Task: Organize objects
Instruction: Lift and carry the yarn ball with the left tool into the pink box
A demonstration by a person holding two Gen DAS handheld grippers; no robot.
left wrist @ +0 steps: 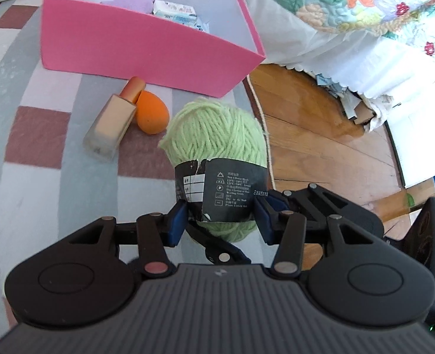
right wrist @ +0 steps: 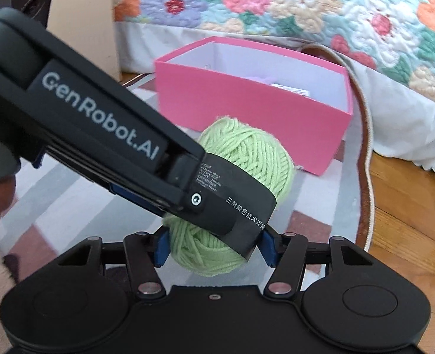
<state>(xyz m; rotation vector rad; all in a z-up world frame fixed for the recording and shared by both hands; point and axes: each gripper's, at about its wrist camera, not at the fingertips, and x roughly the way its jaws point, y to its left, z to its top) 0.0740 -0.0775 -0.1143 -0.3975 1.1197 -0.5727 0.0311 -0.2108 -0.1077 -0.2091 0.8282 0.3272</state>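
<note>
Left gripper (left wrist: pixel 221 219): both blue pads (left wrist: pixel 176 223) sit against the black paper band of the yarn ball, one on each side, clenched on it.
Right gripper (right wrist: pixel 214 249): its blue fingers flank the lower end of the same ball; whether they press on it or stand just off it I cannot tell.
Yarn ball (left wrist: pixel 217 135): one, pale green, wrapped in a black label printed with care symbols; it lies on the rug near the rug's right edge, just in front of the near right corner of the box.
Yarn from the right wrist view (right wrist: pixel 247 153): the left gripper's black body (right wrist: pixel 99 124), marked GenRobot.AI, crosses over it from the upper left.
Pink box (left wrist: pixel 146 56): one, open-topped, white inside, standing on the rug beyond the yarn.
Box contents: one lilac soft item (left wrist: pixel 131 1) and one white-and-blue printed packet (left wrist: pixel 177 11); anything deeper is hidden by the wall.
Foundation bottle (left wrist: pixel 111 121): one, frosted with a peach cap, lying on the rug by the box's front wall.
Makeup sponge (left wrist: pixel 151 113): one, orange, egg-shaped, touching the bottle's right side.
Rug (left wrist: pixel 37 135): grey, white and maroon checks, over a wooden floor (left wrist: pixel 320 135).
Floral quilt (right wrist: pixel 276 6): hangs behind the box.
</note>
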